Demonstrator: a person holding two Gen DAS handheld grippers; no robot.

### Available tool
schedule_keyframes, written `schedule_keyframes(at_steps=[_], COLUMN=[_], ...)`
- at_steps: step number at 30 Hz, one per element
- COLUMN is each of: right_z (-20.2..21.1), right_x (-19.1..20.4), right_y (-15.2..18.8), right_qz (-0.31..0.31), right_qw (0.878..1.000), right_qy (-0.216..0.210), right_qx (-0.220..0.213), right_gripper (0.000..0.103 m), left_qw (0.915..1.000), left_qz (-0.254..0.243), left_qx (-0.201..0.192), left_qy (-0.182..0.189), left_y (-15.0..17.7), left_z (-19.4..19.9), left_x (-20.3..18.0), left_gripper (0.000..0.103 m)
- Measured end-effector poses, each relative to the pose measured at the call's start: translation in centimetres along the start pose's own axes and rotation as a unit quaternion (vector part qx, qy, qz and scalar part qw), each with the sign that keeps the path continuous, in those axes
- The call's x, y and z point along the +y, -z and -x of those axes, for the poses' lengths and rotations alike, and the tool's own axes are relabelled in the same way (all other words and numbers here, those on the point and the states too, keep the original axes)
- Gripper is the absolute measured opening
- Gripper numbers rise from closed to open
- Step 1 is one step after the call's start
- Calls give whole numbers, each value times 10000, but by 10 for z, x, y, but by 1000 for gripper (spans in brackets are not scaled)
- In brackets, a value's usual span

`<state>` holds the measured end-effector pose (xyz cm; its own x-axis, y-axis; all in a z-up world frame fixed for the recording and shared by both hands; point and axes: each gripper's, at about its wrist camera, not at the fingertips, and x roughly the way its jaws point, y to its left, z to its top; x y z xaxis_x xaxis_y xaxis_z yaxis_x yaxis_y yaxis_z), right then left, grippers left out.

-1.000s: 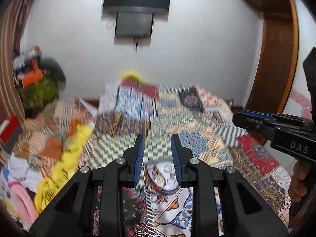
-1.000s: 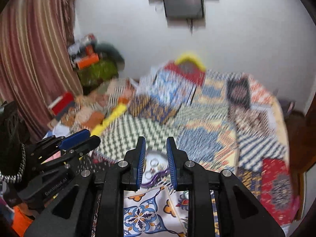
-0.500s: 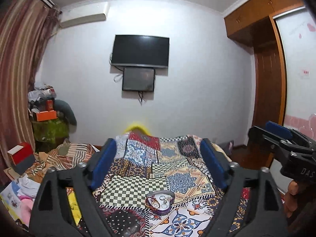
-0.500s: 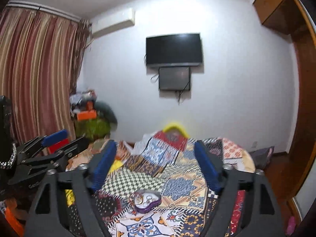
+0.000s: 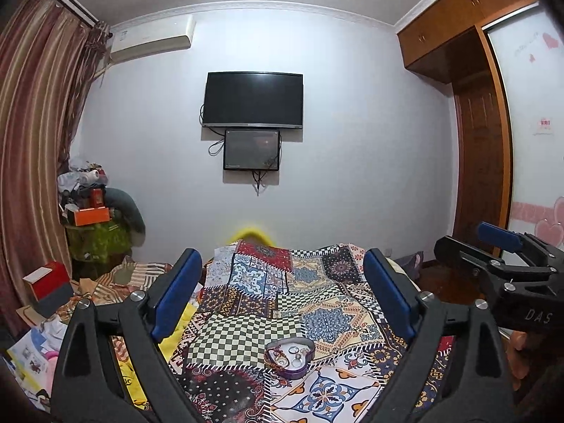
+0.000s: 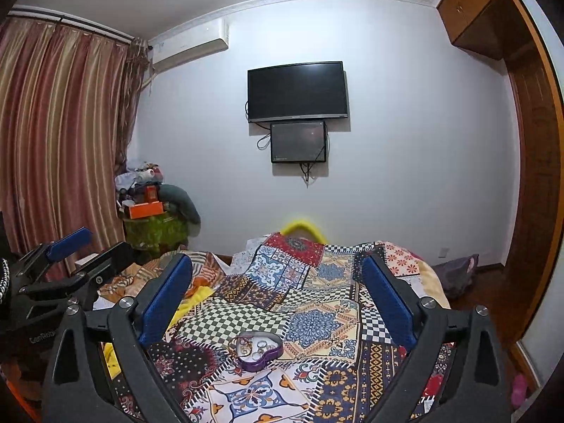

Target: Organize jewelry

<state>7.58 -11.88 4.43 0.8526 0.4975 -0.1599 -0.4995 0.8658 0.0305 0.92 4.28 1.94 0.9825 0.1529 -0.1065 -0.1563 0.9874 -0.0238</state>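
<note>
A heart-shaped box (image 5: 289, 357) lies on the patchwork quilt (image 5: 282, 303) at the bed's near end, with rings (image 5: 294, 350) and a bracelet (image 5: 276, 355) in it. Beyond the bed, 2 screens hang on the far wall, the television (image 5: 253, 99) above the smaller monitor (image 5: 252, 149). A cluttered stand (image 5: 93, 232) stands left of the bed, a wardrobe (image 5: 476, 134) right.

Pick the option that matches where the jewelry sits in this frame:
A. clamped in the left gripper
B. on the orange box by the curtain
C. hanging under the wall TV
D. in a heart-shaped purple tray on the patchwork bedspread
D: rings and bracelets lie inside the heart-shaped purple tray on the patchwork bedspread, with both grippers open and empty.
</note>
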Motion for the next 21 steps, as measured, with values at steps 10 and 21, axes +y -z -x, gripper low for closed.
schedule_keyframes(at_steps=[10,21], right_z=[4,4], right_x=[-2,-7], right_y=[6,9], right_qz=[22,-46], right_qw=[10000,9998], right_qy=[-13,-28], right_qx=[83,188], right_gripper=[96,96], left_qw=[9999,9997], left_qz=[22,64], left_qx=[139,225], left_qy=[56,107], left_y=[6,8], left_z=[-5,-13], left_x=[0,-2], left_gripper=[93,93])
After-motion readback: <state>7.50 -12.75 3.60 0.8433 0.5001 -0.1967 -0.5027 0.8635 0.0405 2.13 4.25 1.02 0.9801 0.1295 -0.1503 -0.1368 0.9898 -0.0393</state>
